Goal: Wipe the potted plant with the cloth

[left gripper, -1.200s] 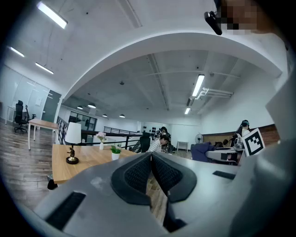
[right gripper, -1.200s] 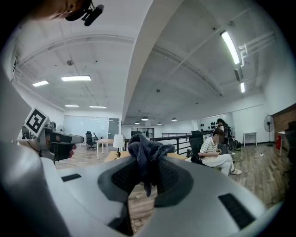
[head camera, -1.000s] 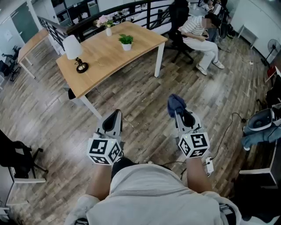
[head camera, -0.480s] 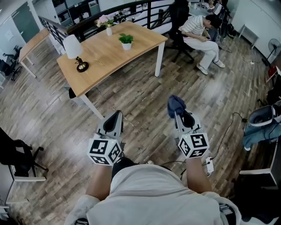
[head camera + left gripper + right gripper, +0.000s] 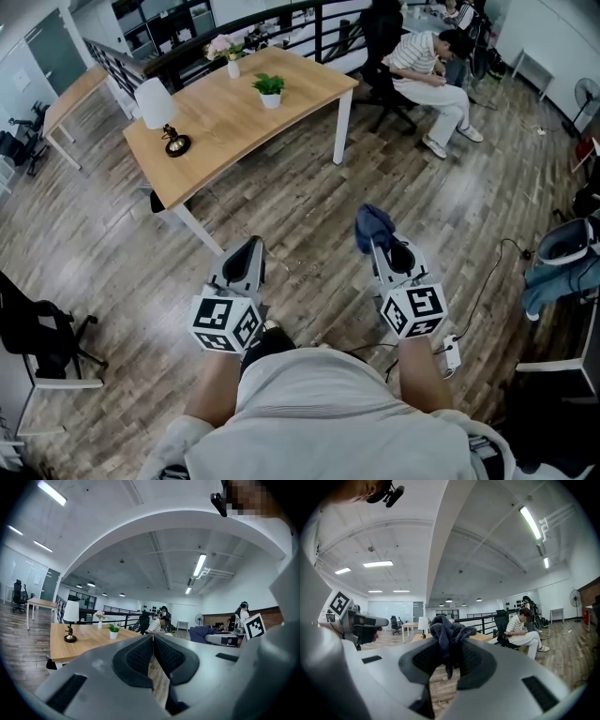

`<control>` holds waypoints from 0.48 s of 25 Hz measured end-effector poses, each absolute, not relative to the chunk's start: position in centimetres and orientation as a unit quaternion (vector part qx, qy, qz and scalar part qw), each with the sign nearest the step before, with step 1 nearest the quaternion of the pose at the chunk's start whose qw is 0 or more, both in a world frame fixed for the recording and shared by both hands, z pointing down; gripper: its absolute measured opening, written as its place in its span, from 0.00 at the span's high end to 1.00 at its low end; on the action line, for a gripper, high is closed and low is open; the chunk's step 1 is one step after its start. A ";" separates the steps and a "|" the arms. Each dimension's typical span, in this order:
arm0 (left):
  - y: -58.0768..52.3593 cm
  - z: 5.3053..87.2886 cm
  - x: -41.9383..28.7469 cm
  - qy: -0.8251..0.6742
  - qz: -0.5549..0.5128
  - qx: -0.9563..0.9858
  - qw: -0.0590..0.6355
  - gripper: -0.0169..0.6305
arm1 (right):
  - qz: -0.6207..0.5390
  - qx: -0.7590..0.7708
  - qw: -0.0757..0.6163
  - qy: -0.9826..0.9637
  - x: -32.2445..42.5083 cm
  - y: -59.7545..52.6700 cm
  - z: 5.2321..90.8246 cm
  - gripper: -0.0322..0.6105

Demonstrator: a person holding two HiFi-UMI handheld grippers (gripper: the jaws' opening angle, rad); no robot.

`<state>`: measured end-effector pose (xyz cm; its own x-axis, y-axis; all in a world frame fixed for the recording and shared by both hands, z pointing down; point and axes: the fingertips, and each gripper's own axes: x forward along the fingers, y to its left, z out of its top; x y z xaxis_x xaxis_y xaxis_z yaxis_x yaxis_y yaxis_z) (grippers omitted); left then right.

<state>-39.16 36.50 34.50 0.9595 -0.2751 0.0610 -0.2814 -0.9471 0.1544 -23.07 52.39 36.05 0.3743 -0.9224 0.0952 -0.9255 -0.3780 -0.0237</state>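
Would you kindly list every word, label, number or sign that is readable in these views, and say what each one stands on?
None: no readable words, numbers or brands in any view.
The left marker cube and the right marker cube carry only black-and-white square patterns, not letters.
Any print farther off is too small to tell.

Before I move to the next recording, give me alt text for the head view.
Seen from above, two handheld grippers hover over a wood floor: the right gripper clamps a dark blue cloth, the left gripper is shut and empty. Ahead stands a wooden table bearing a potted plant, a lamp and a flower vase, with a seated person beyond.
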 end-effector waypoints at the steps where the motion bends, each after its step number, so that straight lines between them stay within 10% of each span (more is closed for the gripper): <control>1: 36.4 34.6 -39.0 -0.139 0.021 0.987 0.081 0.95 | 0.050 0.830 0.015 -0.555 -22.8 52.4 36.2 0.74; 12: 29.9 36.8 -34.2 -0.118 0.028 0.985 0.123 0.95 | 0.085 0.829 0.026 -0.552 -19.0 46.7 38.5 0.74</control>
<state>-34.22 29.92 36.76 0.9705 -0.2259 0.0848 -0.2398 -0.9418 0.2356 -18.97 46.68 38.54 0.3771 -0.9104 0.1701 -0.9192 -0.3903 -0.0516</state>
